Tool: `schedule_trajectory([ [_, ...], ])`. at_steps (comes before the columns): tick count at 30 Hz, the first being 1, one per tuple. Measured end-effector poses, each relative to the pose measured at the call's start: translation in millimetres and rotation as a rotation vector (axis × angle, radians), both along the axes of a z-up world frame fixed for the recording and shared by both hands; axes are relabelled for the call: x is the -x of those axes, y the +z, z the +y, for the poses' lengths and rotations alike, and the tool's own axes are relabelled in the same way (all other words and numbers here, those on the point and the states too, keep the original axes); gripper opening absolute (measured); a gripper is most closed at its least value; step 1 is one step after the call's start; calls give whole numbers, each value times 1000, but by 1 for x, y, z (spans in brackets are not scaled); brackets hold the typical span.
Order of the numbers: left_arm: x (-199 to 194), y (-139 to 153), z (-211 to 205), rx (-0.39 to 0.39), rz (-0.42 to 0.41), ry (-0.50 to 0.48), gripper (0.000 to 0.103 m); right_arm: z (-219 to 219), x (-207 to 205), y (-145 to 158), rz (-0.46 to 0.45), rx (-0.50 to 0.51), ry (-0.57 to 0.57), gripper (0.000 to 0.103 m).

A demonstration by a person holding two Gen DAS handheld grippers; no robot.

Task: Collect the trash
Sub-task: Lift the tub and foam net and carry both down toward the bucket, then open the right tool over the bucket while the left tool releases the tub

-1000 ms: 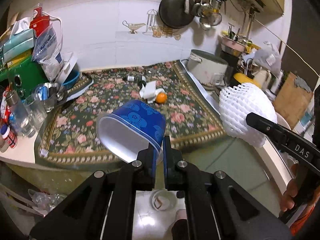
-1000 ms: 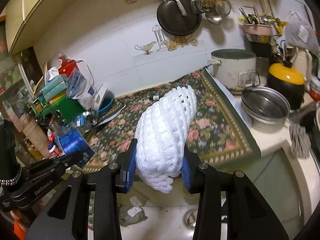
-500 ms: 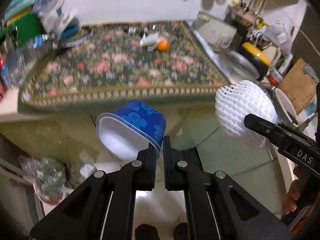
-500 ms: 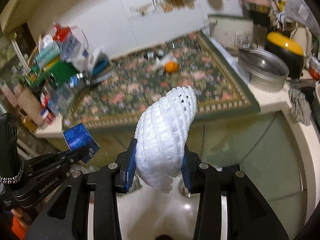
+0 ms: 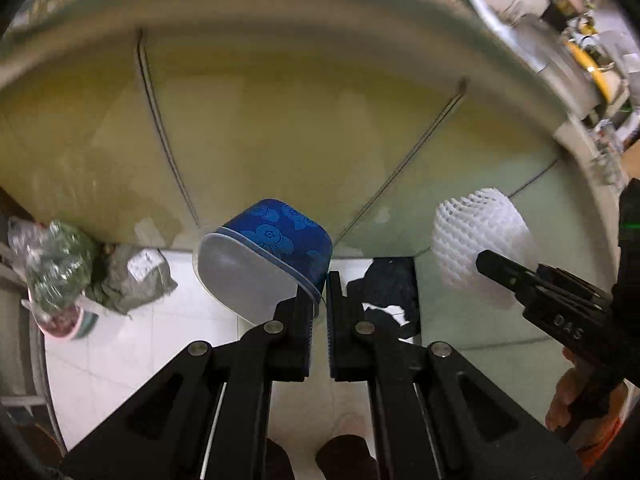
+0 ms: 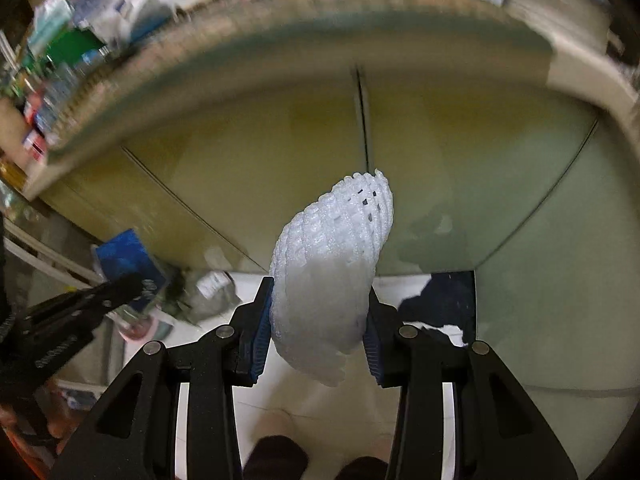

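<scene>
A blue patterned paper cup [image 5: 276, 248] with a white inside hangs low in front of the cabinet doors, its rim pinched by my shut left gripper [image 5: 320, 300]. In the right wrist view the same cup [image 6: 124, 256] shows at the left. A white foam fruit net [image 6: 332, 280] is squeezed between the blue pads of my right gripper [image 6: 318, 336]. From the left wrist view the net [image 5: 480, 240] sits at the right. A black trash bag [image 5: 384, 292] with white scraps lies on the floor below; it shows again [image 6: 444, 296] beside the net.
Yellow-green cabinet doors [image 5: 300, 140] fill the view ahead, under the counter edge [image 5: 240, 12]. Crumpled plastic bags [image 5: 56, 264] and a grey wrapped bundle [image 5: 132, 276] lie on the white tiled floor [image 5: 140, 352] at the left. The person's feet [image 5: 344, 456] show at the bottom.
Both grippers have dropped from counter height to near the floor and tilted downward, each still holding its item. The countertop has slid up out of view and the cabinet doors and floor appeared.
</scene>
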State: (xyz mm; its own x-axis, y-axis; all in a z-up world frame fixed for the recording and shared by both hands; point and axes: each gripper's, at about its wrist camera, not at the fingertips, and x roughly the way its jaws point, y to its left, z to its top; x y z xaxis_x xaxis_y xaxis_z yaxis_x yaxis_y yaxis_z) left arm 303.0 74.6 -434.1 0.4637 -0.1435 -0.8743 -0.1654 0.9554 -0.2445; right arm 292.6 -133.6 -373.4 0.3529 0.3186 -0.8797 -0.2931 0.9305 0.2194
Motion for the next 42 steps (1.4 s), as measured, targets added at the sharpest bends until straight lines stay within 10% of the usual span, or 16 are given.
schedule_trajectory([
  [11, -17, -132, 12, -15, 43, 22, 4, 29, -26, -168, 99, 1, 100, 41],
  [19, -33, -184, 12, -12, 51, -5, 5, 46, -46, -221, 93, 12, 134, 61],
  [31, -77, -242, -40, 54, 111, -132, 5, 3, -54, -229, 89, 28, 31, 62],
  [35, -87, -252, -52, 49, 151, -142, 41, -9, -56, -222, 74, 31, 6, 62],
  [42, -83, -230, -48, 13, 144, -129, 44, -16, -56, -207, 64, 14, -26, 62],
])
